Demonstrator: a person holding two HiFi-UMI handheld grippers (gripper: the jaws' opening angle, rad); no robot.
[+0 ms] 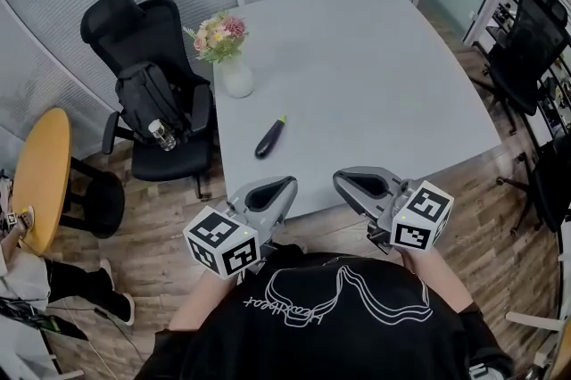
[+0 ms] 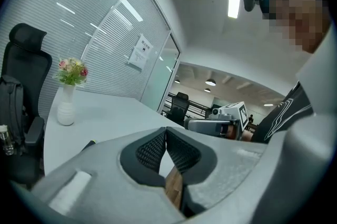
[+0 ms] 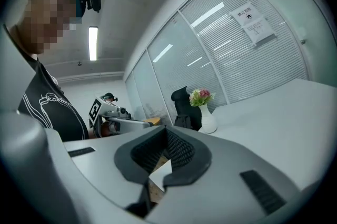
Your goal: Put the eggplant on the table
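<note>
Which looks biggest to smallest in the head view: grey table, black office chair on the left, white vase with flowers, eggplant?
1. pale grey table
2. black high-back office chair
3. white ceramic vase with pink and yellow flowers
4. dark purple eggplant

The chair sits lower than the table, so farther from the camera; its rank holds anyway.

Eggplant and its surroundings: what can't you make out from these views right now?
- eggplant: the left gripper view shows only one dark end, and the left gripper body covers the rest. It is not in sight in the right gripper view, where the right gripper fills the lower frame.
- wall notice: print too small in both gripper views.
- bottle on the chair: label too small in the head view.
- person: cut off by the head view's left edge.
</note>
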